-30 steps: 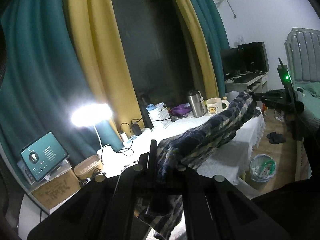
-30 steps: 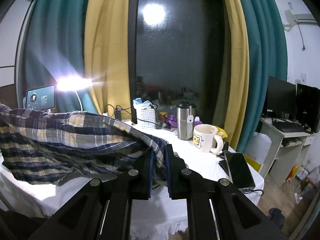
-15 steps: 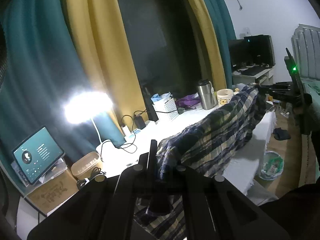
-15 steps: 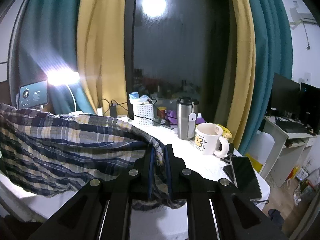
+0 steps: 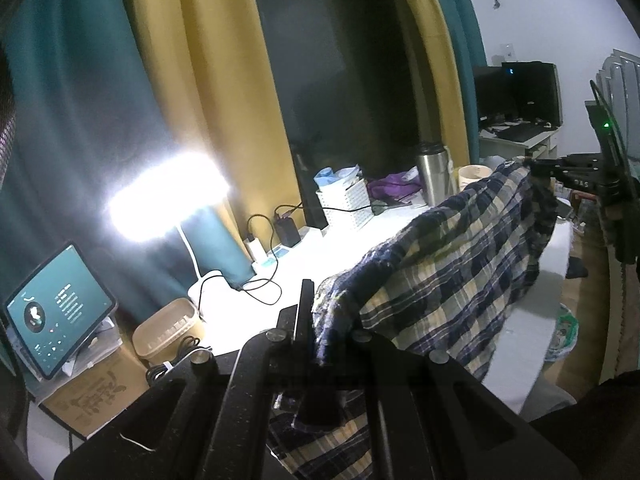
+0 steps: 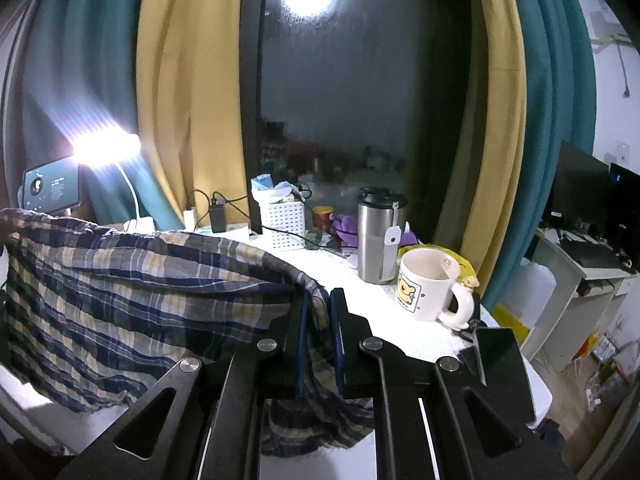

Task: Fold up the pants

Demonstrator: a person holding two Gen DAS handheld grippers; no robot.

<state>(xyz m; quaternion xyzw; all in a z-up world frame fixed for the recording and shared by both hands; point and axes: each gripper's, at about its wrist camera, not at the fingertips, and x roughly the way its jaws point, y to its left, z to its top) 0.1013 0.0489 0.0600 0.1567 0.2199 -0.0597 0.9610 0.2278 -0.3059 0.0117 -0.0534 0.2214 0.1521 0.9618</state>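
Left wrist view: the left gripper point(image 5: 320, 316) has its jaws pinched on one end of the plaid pants point(image 5: 452, 276); at the frame's right edge the right gripper point(image 5: 534, 166) clamps the other end. Held this way, the cloth hangs stretched in a band above the white surface point(image 6: 416, 328), likely so it can be laid flat without dragging. The mug point(image 6: 430, 286) and steel tumbler point(image 6: 380, 236) stand close behind.

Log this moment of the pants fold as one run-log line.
step: carry, fold not laid | left gripper: shut on plaid pants | right gripper: shut on plaid pants | cloth: slung between both above white table | nearby: mug
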